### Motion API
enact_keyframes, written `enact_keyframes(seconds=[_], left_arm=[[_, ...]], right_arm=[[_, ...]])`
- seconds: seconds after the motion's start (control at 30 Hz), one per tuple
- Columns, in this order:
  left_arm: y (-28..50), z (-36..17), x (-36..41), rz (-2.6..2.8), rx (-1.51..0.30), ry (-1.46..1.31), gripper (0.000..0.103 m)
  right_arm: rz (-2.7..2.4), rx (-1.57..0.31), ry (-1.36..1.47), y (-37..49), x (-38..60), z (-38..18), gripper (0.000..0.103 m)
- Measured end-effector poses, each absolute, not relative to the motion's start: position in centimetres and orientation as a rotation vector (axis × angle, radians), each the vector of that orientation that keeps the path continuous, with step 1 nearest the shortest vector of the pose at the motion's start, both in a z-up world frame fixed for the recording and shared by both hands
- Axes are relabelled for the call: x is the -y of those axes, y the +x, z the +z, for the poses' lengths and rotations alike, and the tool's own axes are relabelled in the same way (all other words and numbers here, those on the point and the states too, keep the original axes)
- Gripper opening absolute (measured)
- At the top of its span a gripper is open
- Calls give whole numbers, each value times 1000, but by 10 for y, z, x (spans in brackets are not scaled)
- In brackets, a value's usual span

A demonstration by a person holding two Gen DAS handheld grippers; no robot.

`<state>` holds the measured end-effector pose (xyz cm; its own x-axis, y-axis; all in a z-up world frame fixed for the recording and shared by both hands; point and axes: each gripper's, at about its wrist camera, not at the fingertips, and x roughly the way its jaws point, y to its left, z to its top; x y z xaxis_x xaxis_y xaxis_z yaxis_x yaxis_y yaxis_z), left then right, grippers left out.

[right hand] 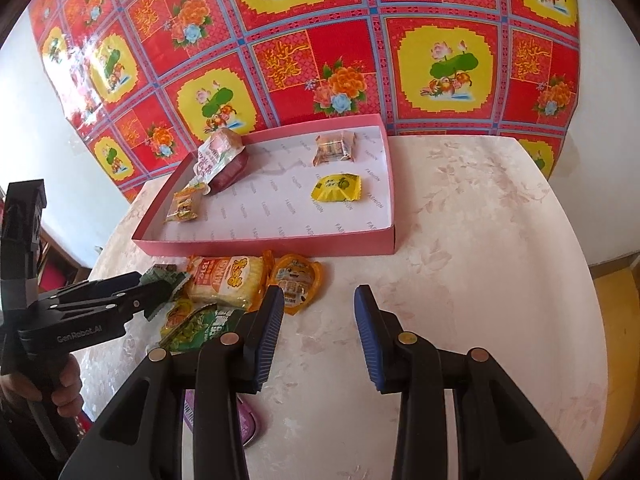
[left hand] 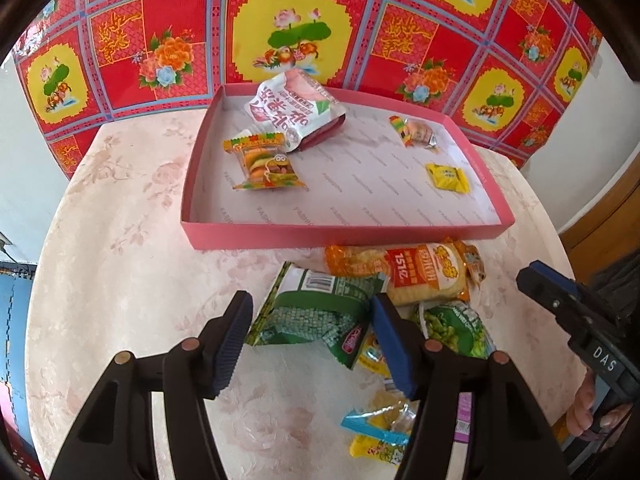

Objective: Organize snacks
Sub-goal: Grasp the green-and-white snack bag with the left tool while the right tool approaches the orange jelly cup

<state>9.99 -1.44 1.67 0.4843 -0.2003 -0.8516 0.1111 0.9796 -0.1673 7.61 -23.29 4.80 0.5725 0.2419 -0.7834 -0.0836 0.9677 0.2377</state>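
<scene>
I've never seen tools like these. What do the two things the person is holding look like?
Each hand-held gripper, left and right, has a black plastic frame, two fingers with ribbed blue pads, and coppery round studs. The left body is marked "GenRobot.AI"; the right shows "DAS".

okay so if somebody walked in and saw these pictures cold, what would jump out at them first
Probably the loud red and yellow floral cloth hanging behind the table. Next, the shallow pink tray at the table's far side, holding four snack packets apart from one another. Then the jumble of snacks in front of it, where the open left gripper hovers over a green packet beside the orange cracker pack.
</scene>
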Motion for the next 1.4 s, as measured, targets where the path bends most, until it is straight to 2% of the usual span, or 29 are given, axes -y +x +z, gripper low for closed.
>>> enact_keyframes(seconds=[0.23, 0.4, 0.7, 1.4], left_arm=[[104, 11, 16, -193, -1051, -114, 65], [102, 12, 16, -202, -1032, -114, 54], [94, 15, 5, -158, -1005, -135, 48], [87, 19, -14, -85, -987, -137, 50]], right_arm=[[187, -961, 190, 80, 233, 43, 38], [190, -975, 190, 81, 230, 39, 38], [194, -986, 180, 80, 225, 34, 38], [197, -1012, 91, 108, 200, 20, 38]])
